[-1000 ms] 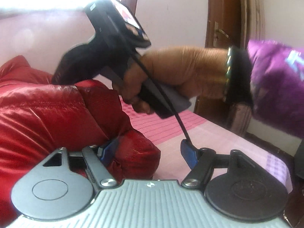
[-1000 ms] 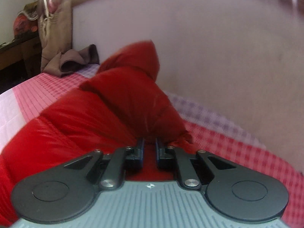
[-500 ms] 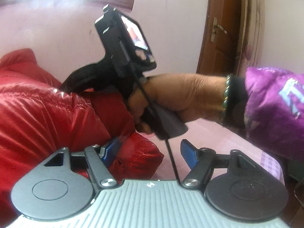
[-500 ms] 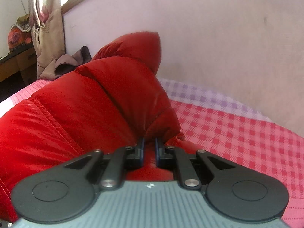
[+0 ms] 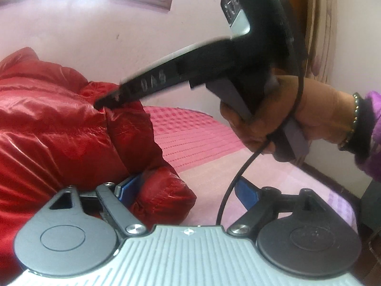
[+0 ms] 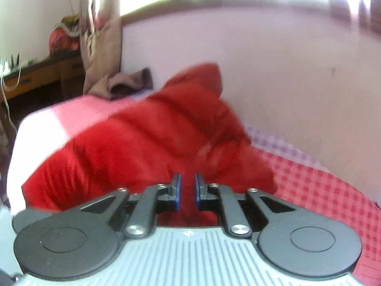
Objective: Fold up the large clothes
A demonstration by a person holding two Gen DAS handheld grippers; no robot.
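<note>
A shiny red puffer jacket (image 5: 54, 128) lies bunched on a pink checked bed (image 5: 190, 140). My left gripper (image 5: 185, 190) is open, its jaws wide apart; a fold of the jacket lies between them against the left finger (image 5: 126, 187). My right gripper (image 6: 187, 189) is narrowly parted just above the jacket (image 6: 133, 147); the view is blurred and I cannot tell whether it pinches fabric. In the left wrist view the right gripper (image 5: 107, 101) touches the top of the jacket, held by a hand (image 5: 285, 116).
A pale wall (image 6: 273, 71) runs close behind the bed. Brown clothes (image 6: 128, 83) lie at the bed's far corner by a curtain, with a wooden desk (image 6: 40, 71) beyond. A brown door (image 5: 307, 12) stands at the right. A black cable (image 5: 240, 169) hangs from the right gripper.
The right gripper has lifted and pulled back from the jacket, and its jaws have parted slightly. The left gripper stays open at the jacket's fold.
</note>
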